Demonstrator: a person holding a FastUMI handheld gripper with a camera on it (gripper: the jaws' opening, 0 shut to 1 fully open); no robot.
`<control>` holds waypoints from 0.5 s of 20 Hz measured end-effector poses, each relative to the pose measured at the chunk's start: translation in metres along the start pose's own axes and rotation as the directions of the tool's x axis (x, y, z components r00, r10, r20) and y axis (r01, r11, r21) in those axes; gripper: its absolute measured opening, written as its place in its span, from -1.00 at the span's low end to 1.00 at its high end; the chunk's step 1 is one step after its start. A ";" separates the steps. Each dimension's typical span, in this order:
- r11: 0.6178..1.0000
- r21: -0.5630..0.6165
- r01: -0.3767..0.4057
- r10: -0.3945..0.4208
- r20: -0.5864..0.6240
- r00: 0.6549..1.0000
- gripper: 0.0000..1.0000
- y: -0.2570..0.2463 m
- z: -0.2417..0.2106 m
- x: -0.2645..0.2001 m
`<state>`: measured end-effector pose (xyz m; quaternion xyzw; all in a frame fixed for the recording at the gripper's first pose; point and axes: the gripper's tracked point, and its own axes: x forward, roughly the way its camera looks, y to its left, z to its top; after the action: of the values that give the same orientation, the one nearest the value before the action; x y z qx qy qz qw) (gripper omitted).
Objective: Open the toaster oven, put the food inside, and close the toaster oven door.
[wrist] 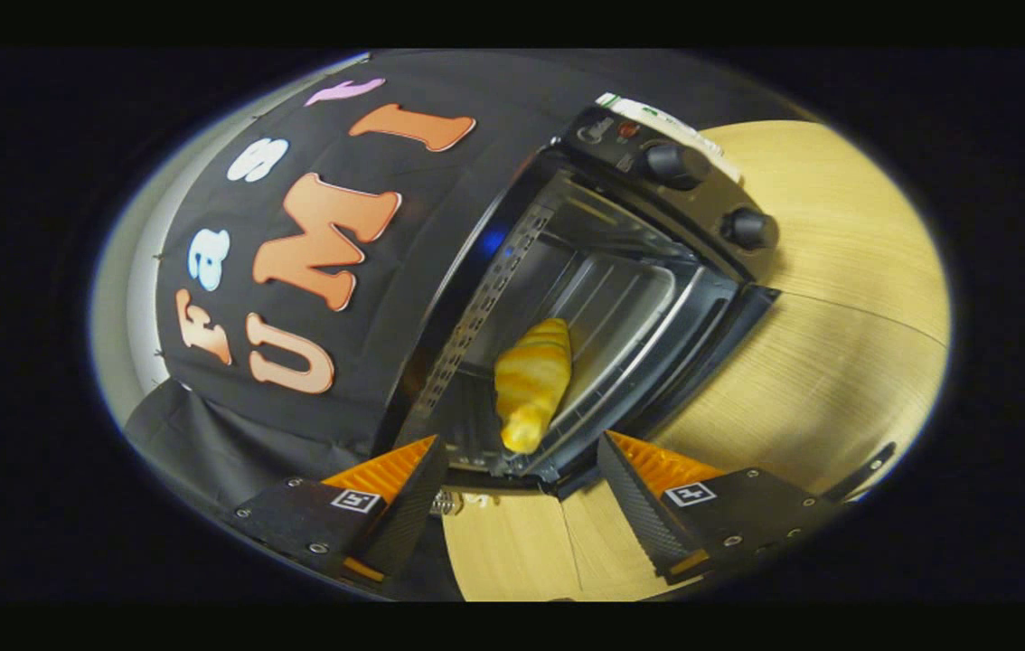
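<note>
Nearest to me, the tongs [521, 493] stand wide open with nothing between the fingers; neither finger touches anything I can make out. Wooden tabletop [838, 362] shows in the gap between them and off to the right.

Just ahead of the fingers lies the lip of the toaster oven door [512, 466], dropped open. I cannot tell whether it lies fully flat.

Beyond that, the croissant [532, 380] lies inside the toaster oven [621, 271], near the mouth of the cavity, its near end close to the door hinge line. It sits clear of both fingers.

My judgement on handling: the croissant looks light, probably a smooth moulded prop, and could roll if nudged. If I must reseat it, I would take it across the fat middle. The door is the stiff, hinged part, glass-fronted I assume, so I would lift from under its front lip, not pinch it.

Farthest off, two knobs [675, 165] sit on the control panel.

Food appears placed; door closing remains.
</note>
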<state>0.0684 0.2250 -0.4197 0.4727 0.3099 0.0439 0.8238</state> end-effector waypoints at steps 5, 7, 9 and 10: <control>0.981 -0.187 0.044 -0.042 0.016 0.999 0.96 -0.010 -0.005 -0.069; 0.949 -0.299 0.100 -0.093 0.039 0.995 0.96 -0.022 -0.002 -0.091; 0.891 -0.420 0.170 -0.160 0.059 0.985 0.96 -0.041 -0.003 -0.111; 0.858 -0.473 0.203 -0.195 0.067 0.979 0.96 -0.050 -0.004 -0.119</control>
<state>-0.0409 0.1568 -0.4058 0.2211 0.3299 0.0297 0.9173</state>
